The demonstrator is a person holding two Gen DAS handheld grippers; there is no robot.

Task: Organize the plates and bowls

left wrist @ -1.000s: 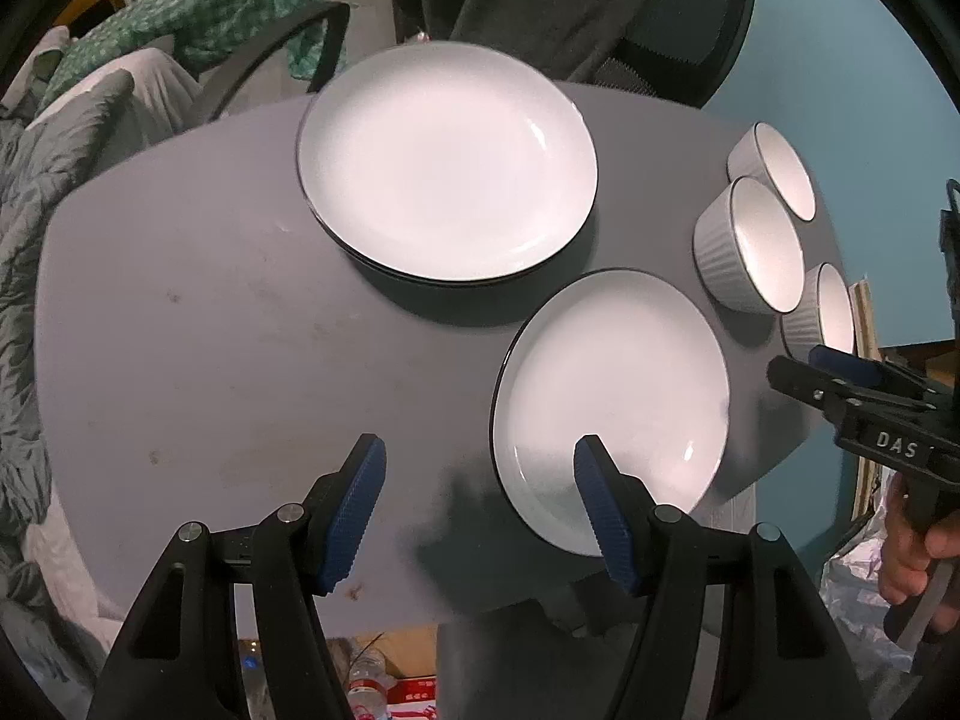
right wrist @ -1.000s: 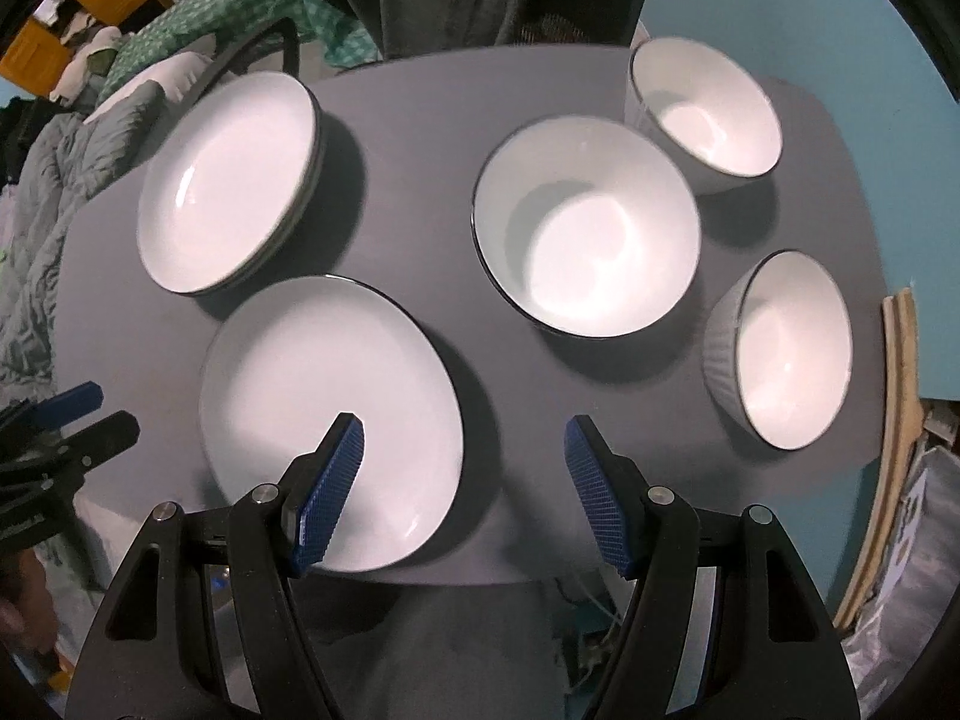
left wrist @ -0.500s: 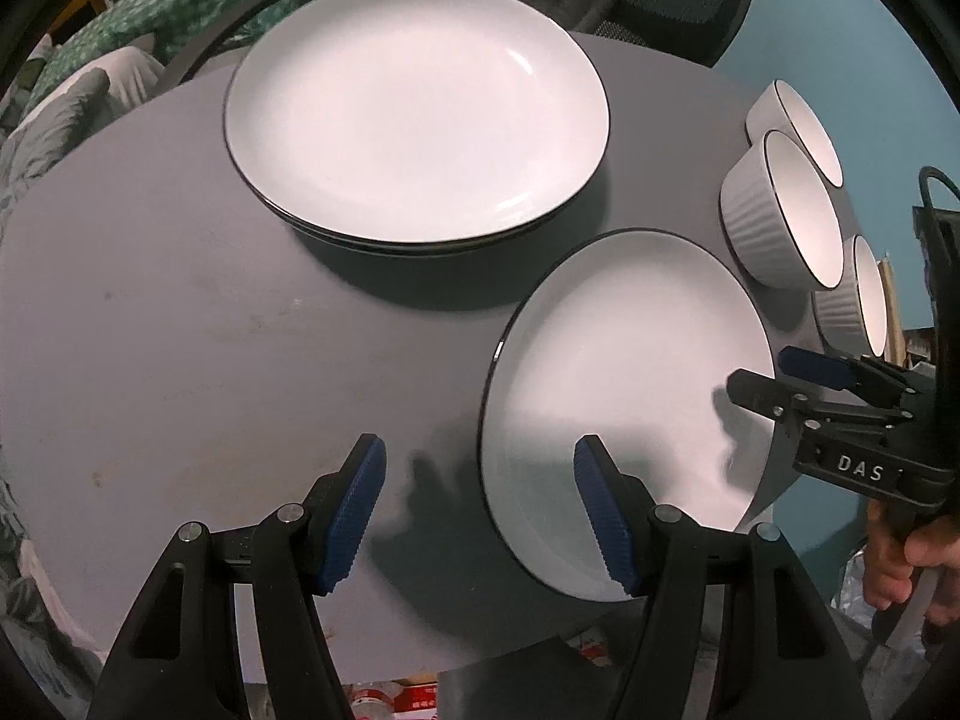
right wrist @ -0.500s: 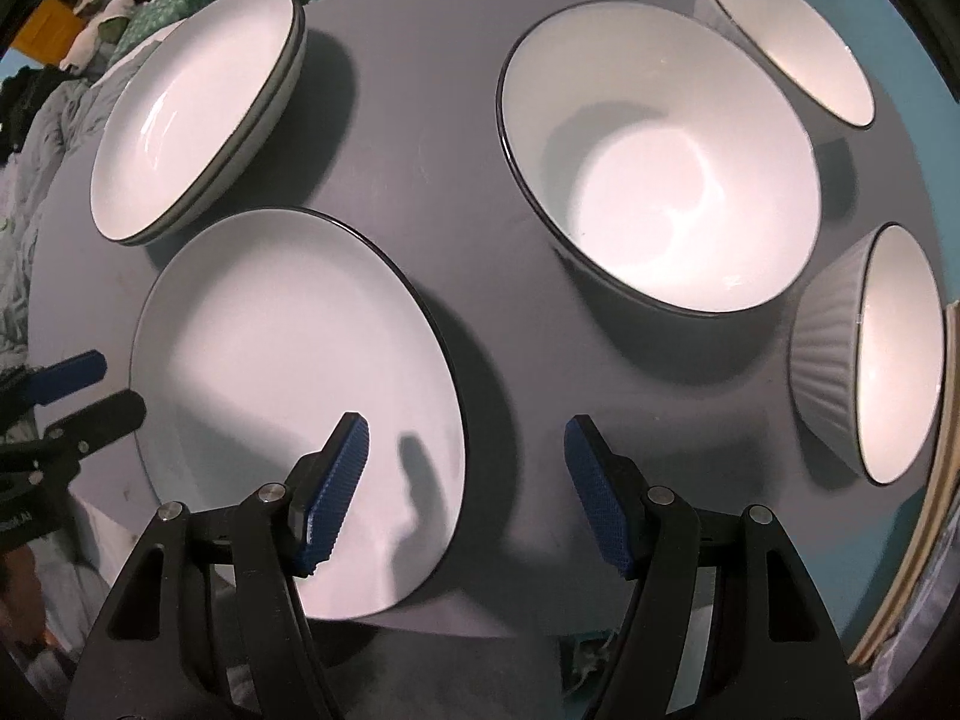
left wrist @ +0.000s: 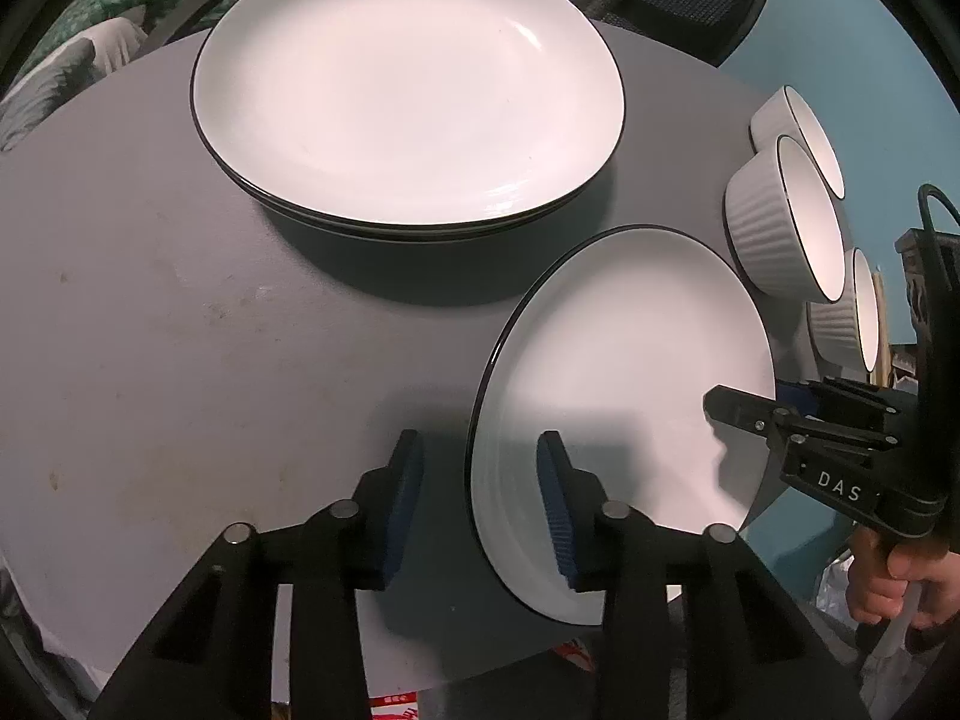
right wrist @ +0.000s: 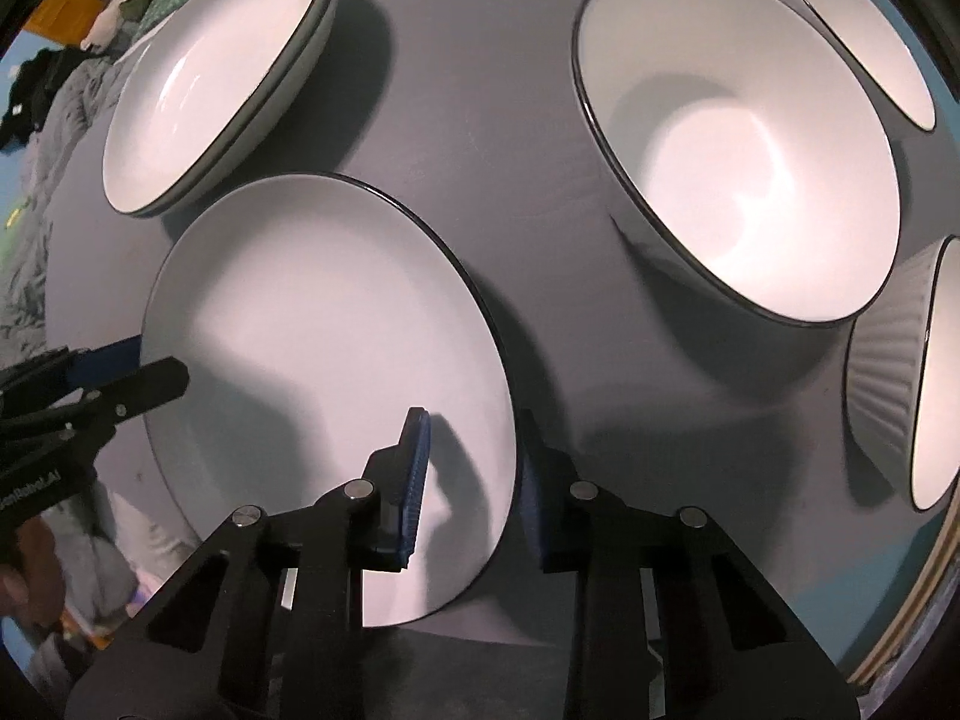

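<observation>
Lowered onto single plate (left wrist: pixel 624 372), jaws just closing: left hand-held gripper (left wrist: pixel 480 504) and right hand-held gripper (right wrist: pixel 474 480) straddling opposite rims, not yet clamped.

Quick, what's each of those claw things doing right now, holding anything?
Left gripper: jaws have just been closing, straddling the near plate's rim, pads not yet pressing.
Right gripper: jaws have just been closing, astride the plate's opposite rim, not gripping.

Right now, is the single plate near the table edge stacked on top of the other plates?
No, the single plate lies on the gray table beside the plate stack, apart from it.
</observation>
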